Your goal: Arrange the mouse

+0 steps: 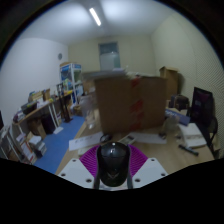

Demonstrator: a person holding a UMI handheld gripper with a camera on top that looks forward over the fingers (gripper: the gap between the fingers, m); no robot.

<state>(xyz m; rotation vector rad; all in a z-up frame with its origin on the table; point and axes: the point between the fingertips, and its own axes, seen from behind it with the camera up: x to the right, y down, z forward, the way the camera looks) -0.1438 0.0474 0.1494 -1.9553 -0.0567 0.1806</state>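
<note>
A black computer mouse (pixel 113 164) sits between my gripper's two fingers, its front pointing away from me. The purple pads (pixel 88 160) press against both of its sides. My gripper (pixel 113 166) is shut on the mouse and holds it above a wooden table (pixel 170 152). The mouse's underside and the spot directly below it are hidden.
A large cardboard box (pixel 131 102) stands on the table just beyond the fingers. A dark monitor (pixel 202 104) and papers (pixel 192 135) are at the right. Cluttered shelves and desks (pixel 38 115) line the left wall, beside a blue floor strip (pixel 60 145).
</note>
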